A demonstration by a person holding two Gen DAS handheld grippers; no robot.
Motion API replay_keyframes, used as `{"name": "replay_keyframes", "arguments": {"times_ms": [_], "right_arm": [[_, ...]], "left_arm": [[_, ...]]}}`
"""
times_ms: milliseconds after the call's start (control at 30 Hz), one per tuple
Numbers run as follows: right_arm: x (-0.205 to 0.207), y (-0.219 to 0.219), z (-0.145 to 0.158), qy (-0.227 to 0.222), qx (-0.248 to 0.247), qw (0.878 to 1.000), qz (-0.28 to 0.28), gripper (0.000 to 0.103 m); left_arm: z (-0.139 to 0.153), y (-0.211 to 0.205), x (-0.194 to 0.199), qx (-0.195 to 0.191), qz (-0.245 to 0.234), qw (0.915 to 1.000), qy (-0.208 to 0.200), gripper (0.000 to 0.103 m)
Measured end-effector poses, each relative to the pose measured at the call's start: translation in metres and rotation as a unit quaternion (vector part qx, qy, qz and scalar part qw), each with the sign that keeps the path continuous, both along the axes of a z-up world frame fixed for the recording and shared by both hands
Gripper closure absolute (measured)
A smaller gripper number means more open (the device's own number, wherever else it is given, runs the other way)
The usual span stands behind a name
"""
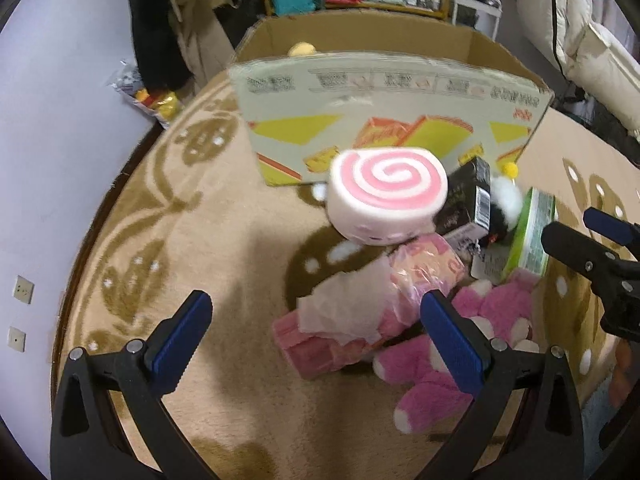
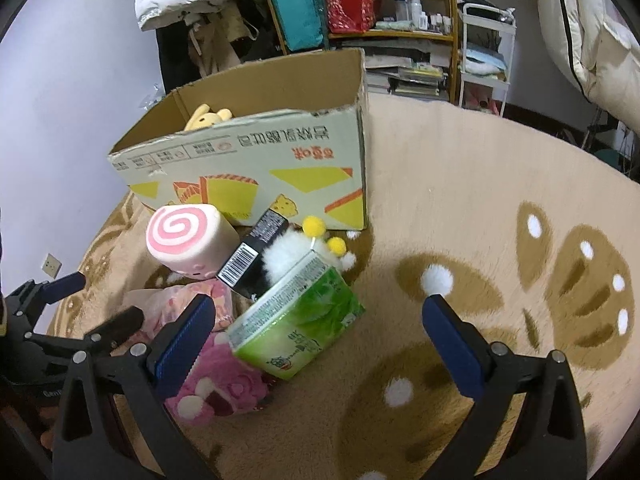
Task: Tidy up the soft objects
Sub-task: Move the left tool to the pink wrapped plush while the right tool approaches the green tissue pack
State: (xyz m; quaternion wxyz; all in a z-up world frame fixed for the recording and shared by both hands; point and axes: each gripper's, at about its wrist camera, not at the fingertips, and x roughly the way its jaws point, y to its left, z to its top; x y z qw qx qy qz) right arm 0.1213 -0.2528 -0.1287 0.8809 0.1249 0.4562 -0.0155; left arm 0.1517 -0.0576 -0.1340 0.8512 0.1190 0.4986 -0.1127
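Cardboard box (image 2: 256,160) holding one yellow plush toy (image 2: 208,116).
Left gripper (image 1: 320,332) and right gripper (image 2: 316,332): fingers apart, empty.

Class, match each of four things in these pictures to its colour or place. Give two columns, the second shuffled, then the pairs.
Things:
1. swirl cushion
2. tissue pack
3. plush bear
4. yellow toy

Descriptions:
A. inside the cardboard box
B. green wrapper
C. pink spiral on white
D. pink fur, lying on the rug

Pairs: 1-C, 2-B, 3-D, 4-A
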Motion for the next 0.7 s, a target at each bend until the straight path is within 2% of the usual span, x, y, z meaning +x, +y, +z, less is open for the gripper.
{"name": "replay_keyframes", "arguments": {"times_ms": [167,367,533,700], "right_arm": [[0.002,-0.001,-0.008,0.017,-0.008,1.000,0.002,0.000],[0.007,0.000,-0.013,0.025,0.004,1.000,0.006,0.000],[0.007,-0.004,-0.017,0.032,0.011,0.999,0.002,0.000],[0.008,-0.011,-0.021,0.039,0.029,0.999,-0.007,0.000]], "left_arm": [[-0.010,-0.006,0.006,-0.025,-0.011,0.9994,0.023,0.000],[-0.025,-0.010,0.012,-0.030,-0.011,0.9983,0.050,0.000],[-0.032,-0.019,0.013,-0.016,-0.025,0.9974,0.065,0.000],[-0.034,-0.029,0.017,0.007,-0.046,0.9969,0.063,0.000]]}}
